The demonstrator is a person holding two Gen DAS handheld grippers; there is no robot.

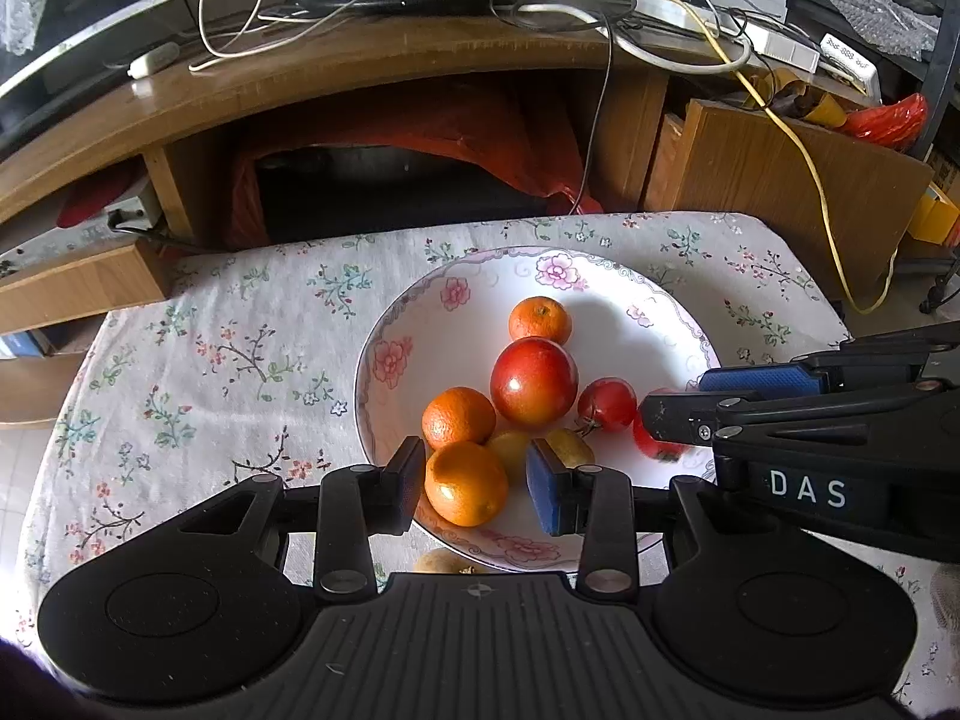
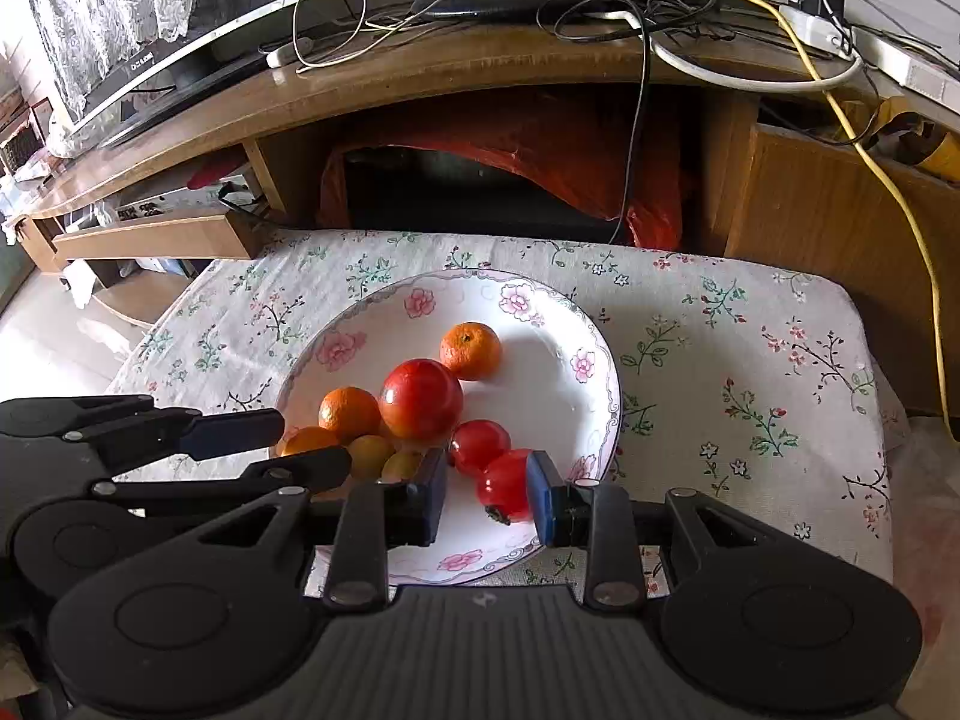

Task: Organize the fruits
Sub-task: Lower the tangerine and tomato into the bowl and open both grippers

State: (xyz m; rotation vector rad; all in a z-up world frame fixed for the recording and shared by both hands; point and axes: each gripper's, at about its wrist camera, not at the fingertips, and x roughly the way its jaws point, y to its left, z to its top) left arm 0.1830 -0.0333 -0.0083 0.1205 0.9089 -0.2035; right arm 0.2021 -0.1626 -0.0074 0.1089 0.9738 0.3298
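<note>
A flowered plate point(image 1: 420, 312) point(image 2: 540, 324) holds a big red fruit point(image 1: 533, 381), mandarins, two small yellow fruits and two small red ones. My left gripper point(image 1: 476, 468) is open around an orange point(image 1: 465, 483) at the plate's near rim. Its left pad is at the peel, and a gap shows before the right pad. My right gripper point(image 2: 489, 480) stands narrowly open around a small red fruit point(image 2: 507, 483) lying in the plate. That fruit meets the right pad, and white plate shows between it and the left pad. Each gripper appears side-on in the other's view point(image 1: 672, 399) point(image 2: 312, 441).
The plate sits on a floral cloth point(image 1: 210, 360) over a small table. A brownish fruit point(image 1: 441, 563) lies on the cloth just in front of the plate. Behind stands a wooden desk point(image 1: 360, 72) with many cables, and a red bag point(image 2: 540, 144) sits underneath it.
</note>
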